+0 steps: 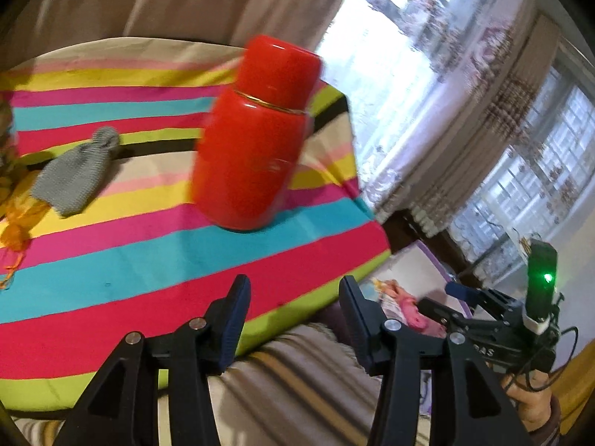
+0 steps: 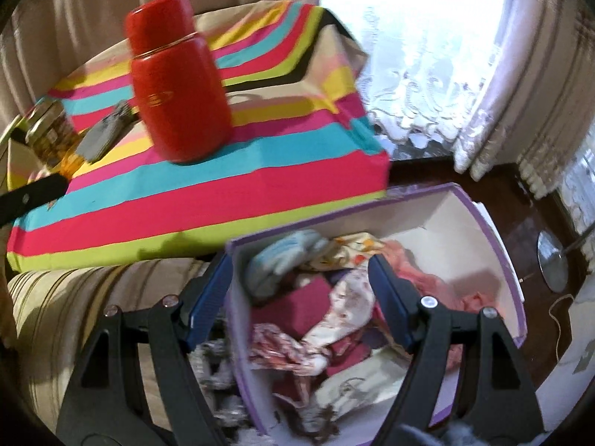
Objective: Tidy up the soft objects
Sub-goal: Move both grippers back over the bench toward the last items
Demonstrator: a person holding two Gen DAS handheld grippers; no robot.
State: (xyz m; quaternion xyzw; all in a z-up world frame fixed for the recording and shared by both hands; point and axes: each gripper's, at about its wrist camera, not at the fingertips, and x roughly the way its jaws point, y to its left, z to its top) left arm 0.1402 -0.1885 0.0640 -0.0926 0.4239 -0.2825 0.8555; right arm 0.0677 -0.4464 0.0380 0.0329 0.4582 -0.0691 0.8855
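On the striped cloth (image 1: 111, 260), left of the red flask (image 1: 253, 137), lies the grey pouch (image 1: 74, 174); probably light and limp, so we pinch mid-body. Both hand-held grippers (image 1: 293, 316) (image 2: 297, 293) are open, empty.

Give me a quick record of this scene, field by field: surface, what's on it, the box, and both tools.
surface: striped cloth
on it: red flask, upright; grey knit pouch, lying flat
box: purple-edged box beside the cloth, holding mixed soft fabrics
left tool: open, empty
right tool: open, empty, over the box
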